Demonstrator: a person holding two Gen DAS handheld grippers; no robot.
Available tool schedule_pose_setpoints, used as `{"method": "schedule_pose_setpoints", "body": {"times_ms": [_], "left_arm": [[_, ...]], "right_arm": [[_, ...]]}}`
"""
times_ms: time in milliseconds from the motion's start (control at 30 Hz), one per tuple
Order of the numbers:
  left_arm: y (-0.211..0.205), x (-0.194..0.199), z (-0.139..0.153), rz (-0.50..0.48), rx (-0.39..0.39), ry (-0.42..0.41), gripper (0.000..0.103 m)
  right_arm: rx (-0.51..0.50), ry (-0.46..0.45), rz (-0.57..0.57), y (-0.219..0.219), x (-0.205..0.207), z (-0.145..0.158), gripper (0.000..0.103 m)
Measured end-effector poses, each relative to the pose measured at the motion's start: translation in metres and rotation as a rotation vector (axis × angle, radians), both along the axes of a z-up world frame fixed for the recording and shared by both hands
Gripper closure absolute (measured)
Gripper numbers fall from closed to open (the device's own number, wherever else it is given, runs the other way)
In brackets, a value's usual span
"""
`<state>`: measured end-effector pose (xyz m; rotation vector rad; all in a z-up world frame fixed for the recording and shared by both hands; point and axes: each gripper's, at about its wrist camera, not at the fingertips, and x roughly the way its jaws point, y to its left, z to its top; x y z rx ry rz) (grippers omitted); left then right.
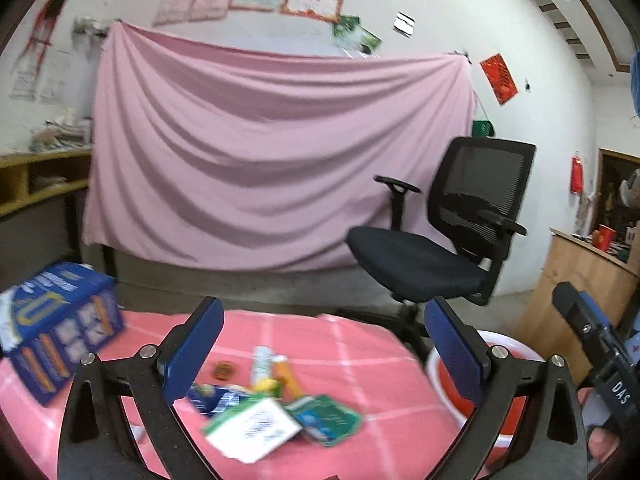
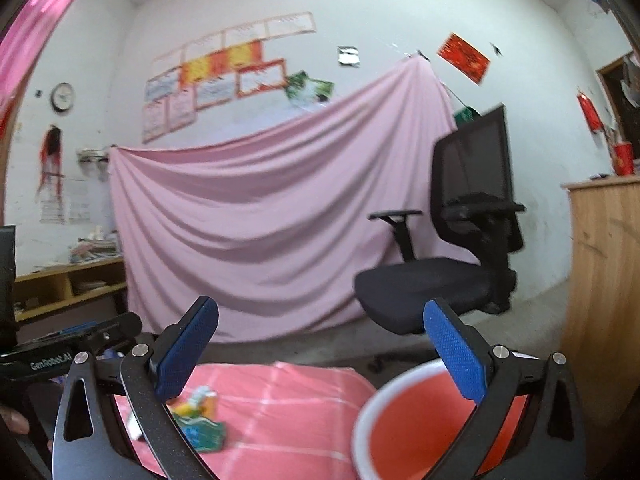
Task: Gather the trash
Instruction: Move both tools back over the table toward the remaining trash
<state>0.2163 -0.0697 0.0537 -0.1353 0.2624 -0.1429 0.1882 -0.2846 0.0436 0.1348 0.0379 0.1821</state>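
Closest to the lens in the left wrist view, the left gripper (image 1: pixel 322 344) has its blue-padded jaws spread wide apart with nothing between them, just hanging over a table with a pink checked cloth (image 1: pixel 380 364). Same deal on the other side: the right gripper (image 2: pixel 320 344) is wide apart and empty too. Under the left one the trash is all bunched together on the cloth: a white and green box (image 1: pixel 252 428) nearest, a green packet (image 1: pixel 326 420) touching its right side, a crinkly blue wrapper (image 1: pixel 216 394) to the left, plus an orange tube (image 1: pixel 286 372) and a small white box (image 1: pixel 262 360) just behind. A small brown bit (image 1: pixel 224 369) sits a little apart from the pile. At the left end of the table there's a big blue carton (image 1: pixel 60 324), tilted. Off the right edge of the table is a red bin with a white rim (image 2: pixel 404 436), and the right gripper sits right above its open mouth; I can't see anything inside it. Part of the right tool shows at the right edge of the left view, with a fingertip on it. Further back there's a black office chair (image 1: pixel 448 232) on the concrete floor, then a pink sheet (image 1: pixel 260 152) hung across the wall, a wooden shelf (image 1: pixel 36 176) to the left and a wooden cabinet (image 2: pixel 604 272) to the right with a red cup (image 2: pixel 624 158) on top.
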Motion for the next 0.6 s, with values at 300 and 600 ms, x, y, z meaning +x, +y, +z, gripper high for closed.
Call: {"method": "schedule_pose_setpoints", "body": {"times_ms": [300, 600], "left_arm": [[0.063, -0.044, -0.011, 0.150, 0.028, -0.043, 0.005], [0.114, -0.073, -0.041, 0.235, 0.070, -0.010, 0.005]], "right_arm": [[-0.062, -0.041, 0.088, 0.056, -0.009, 0.000, 0.000], [-0.156, 0.048, 0.142, 0.094, 0.003, -0.022, 0.000]]}}
